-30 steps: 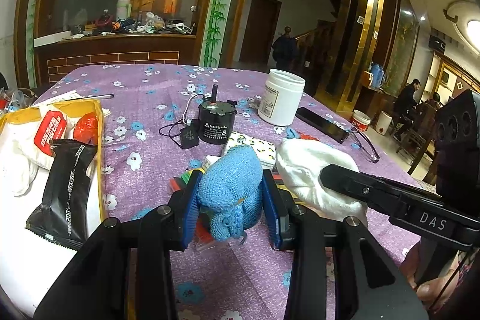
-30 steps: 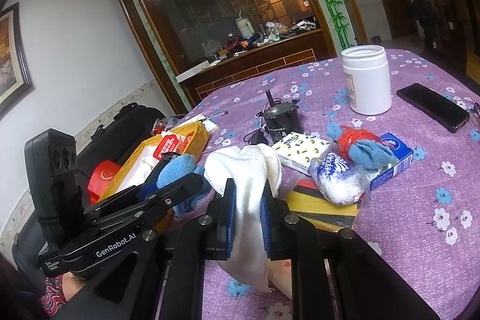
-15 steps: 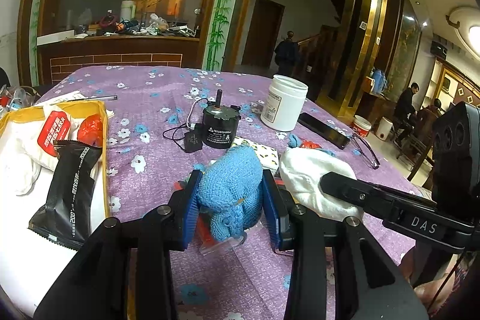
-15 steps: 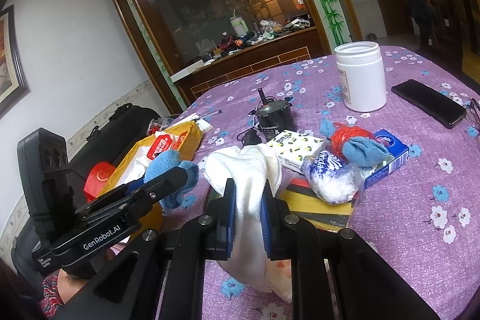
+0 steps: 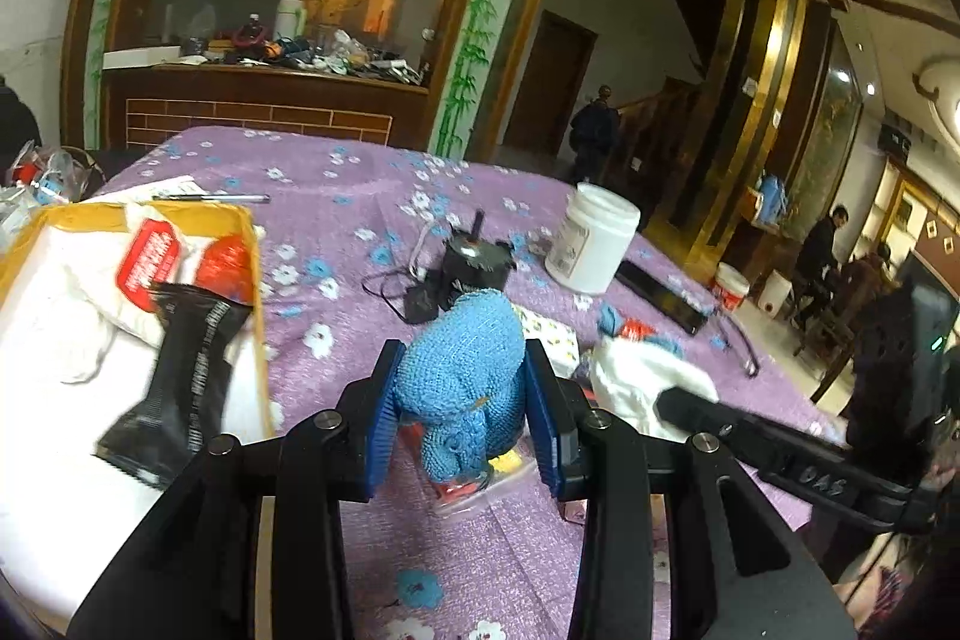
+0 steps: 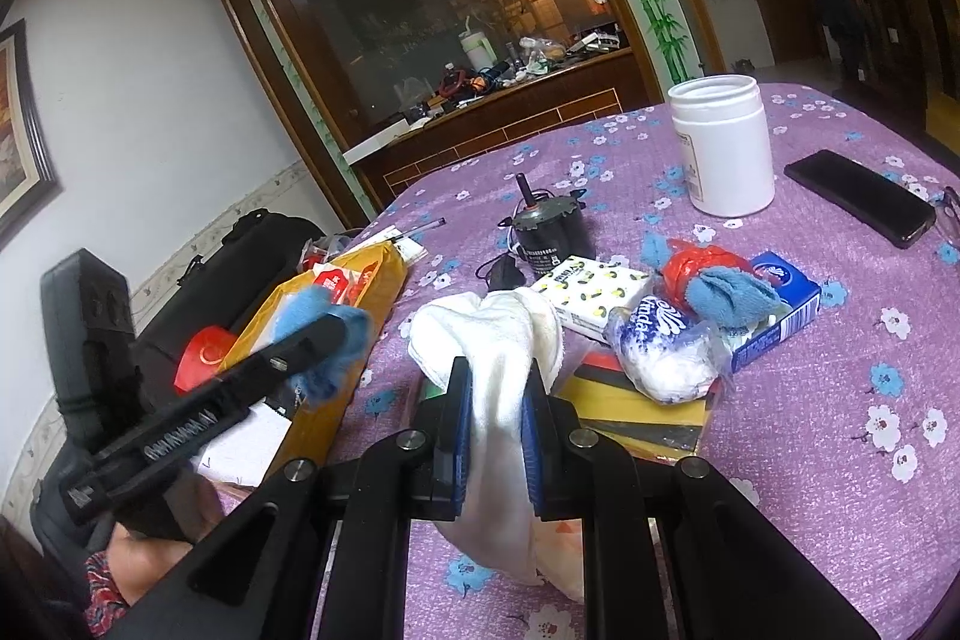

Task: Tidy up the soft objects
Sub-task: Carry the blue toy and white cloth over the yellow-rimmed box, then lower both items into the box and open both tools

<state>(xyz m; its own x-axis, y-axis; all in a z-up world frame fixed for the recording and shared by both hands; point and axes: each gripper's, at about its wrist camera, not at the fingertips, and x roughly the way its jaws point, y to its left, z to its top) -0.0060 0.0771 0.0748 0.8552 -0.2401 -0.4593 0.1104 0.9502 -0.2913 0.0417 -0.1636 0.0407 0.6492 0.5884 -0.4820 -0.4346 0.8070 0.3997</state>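
My left gripper (image 5: 462,400) is shut on a blue knitted cloth (image 5: 462,376) and holds it above the purple flowered tablecloth (image 5: 372,208), just right of the yellow-rimmed tray (image 5: 261,316). The cloth also shows in the right wrist view (image 6: 324,334), over the tray's edge. My right gripper (image 6: 495,412) is shut on a white cloth (image 6: 498,340) that hangs down between the pads. The white cloth shows in the left wrist view (image 5: 636,382) to the right of the blue one.
The tray holds a white cloth (image 5: 54,304), a black packet (image 5: 180,376) and red packets. On the table are a black motor (image 6: 549,238), a white jar (image 6: 723,148), a phone (image 6: 858,196), tissue packs (image 6: 660,352), another small blue cloth (image 6: 729,295) on a blue box, and a flat yellow-black pack.
My left gripper has moved left toward the tray with the blue cloth. The right gripper holds the white cloth much as before.
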